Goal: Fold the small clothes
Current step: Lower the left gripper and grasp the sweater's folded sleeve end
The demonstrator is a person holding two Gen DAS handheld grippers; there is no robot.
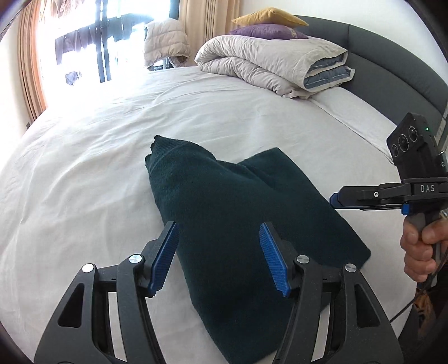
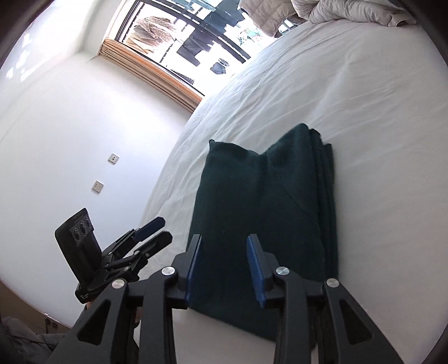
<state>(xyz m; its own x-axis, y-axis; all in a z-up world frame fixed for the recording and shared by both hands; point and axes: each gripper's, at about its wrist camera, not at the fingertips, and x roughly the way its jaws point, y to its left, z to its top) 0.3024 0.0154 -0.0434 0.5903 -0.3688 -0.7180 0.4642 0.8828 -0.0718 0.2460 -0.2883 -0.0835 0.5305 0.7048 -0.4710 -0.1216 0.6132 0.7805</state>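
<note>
Resting folded on the white bed sheet, the dark green garment was seen below both grippers, apart from their pads. The left gripper was held moderately wide and empty; the right gripper stood narrower, also empty. The cloth was judged soft, thick and limp, best taken at a layered edge.

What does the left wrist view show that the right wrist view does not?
Only the left wrist view shows the grey headboard, the yellow and purple pillows and a hand on the right hand-held gripper.

Only the right wrist view shows the white wall with two wall plates.

Both show the folded dark green cloth on the white bed, the window and both grippers, open and holding nothing.
</note>
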